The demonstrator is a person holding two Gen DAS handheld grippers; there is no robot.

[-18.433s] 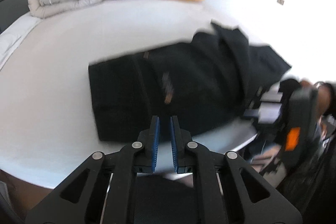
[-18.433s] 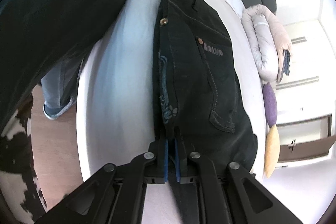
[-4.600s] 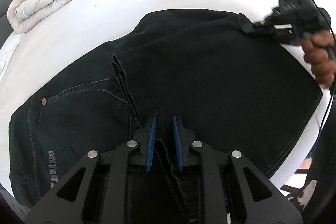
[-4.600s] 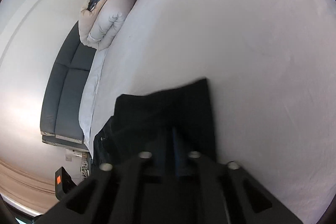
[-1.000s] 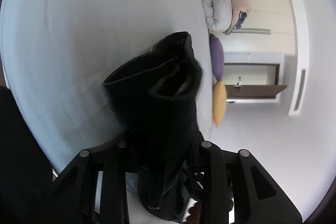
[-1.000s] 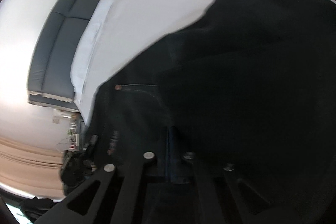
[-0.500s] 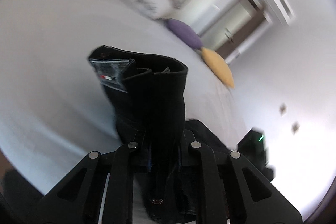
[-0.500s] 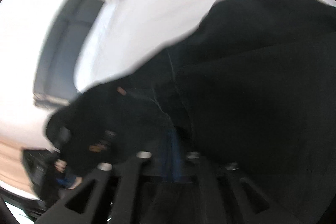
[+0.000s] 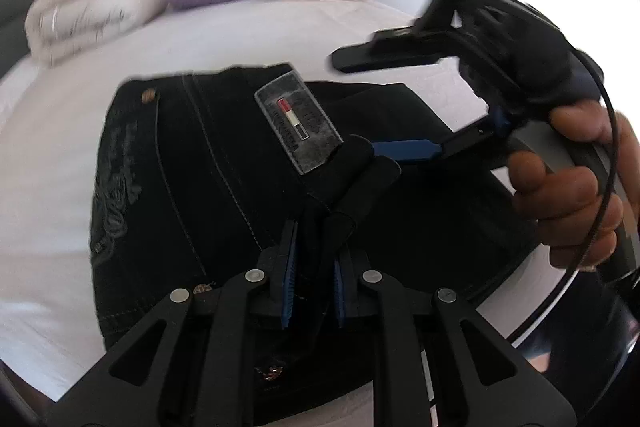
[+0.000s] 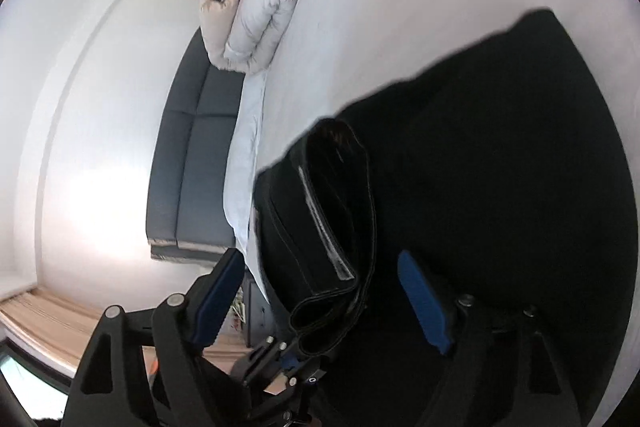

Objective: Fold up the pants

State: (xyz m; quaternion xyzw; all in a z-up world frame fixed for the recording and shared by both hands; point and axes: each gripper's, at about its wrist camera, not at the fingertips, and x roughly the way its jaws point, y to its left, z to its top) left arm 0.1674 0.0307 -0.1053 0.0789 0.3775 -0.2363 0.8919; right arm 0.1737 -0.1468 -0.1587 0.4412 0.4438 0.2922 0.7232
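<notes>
Your left gripper [image 9: 312,267] is clamped on a bunched fold of the black pants [image 9: 192,195], which lie folded on the white bed [image 9: 248,31] directly ahead of its fingers. Just beyond that pinch, the waistband patch [image 9: 298,123] faces up. Your right gripper [image 10: 320,291] stands with its blue pads [image 10: 420,303] spread wide apart, straddling the rolled waistband edge without gripping it; from the left wrist it hangs ahead and to the right, your right hand [image 9: 576,183] wrapped around its handle.
</notes>
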